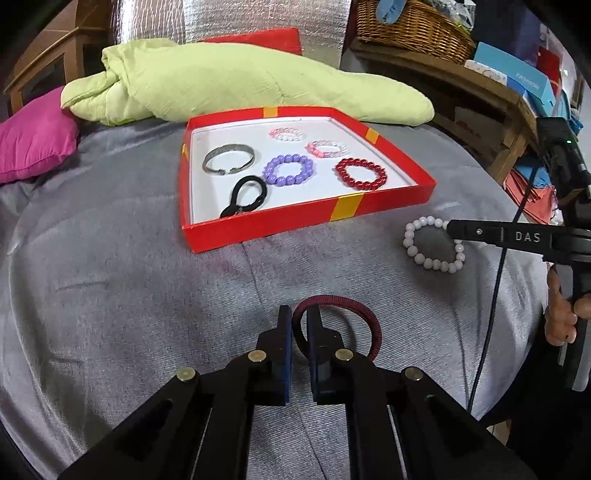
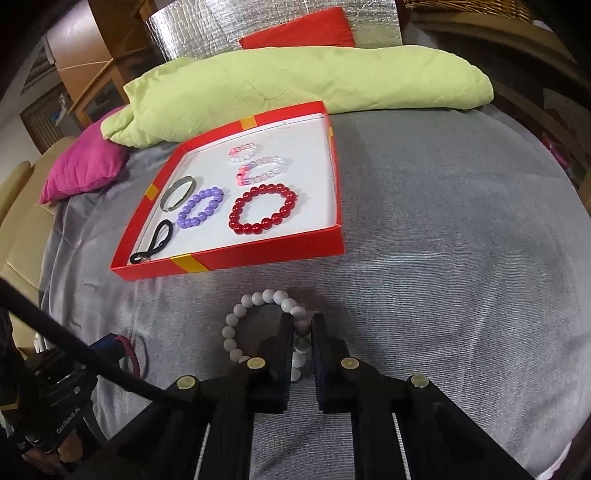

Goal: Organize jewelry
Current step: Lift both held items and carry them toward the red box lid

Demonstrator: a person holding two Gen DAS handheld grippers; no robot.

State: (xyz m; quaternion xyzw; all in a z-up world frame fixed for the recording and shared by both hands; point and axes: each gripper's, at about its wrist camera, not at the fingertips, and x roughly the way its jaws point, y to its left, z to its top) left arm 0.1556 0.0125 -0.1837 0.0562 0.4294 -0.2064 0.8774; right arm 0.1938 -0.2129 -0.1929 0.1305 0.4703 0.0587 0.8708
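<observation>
Jewelry: maroon corded hair tie point(image 1: 334, 325) on grey fabric, strand pinched in left hand-held gripper point(image 1: 299, 317). Right hand-held gripper point(image 2: 303, 328) apparently clamps the round-beaded white bracelet point(image 2: 258, 321) near the shallow red cardboard tray point(image 2: 258, 254).

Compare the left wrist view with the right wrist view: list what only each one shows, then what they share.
Only the left wrist view shows the wicker basket and blue boxes on the wooden shelf.

Only the right wrist view shows the beige cushion at the left edge.

Both show the red box of bracelets, green pillow, pink pillow, white bead bracelet and maroon hair tie, each between jaws.
</observation>
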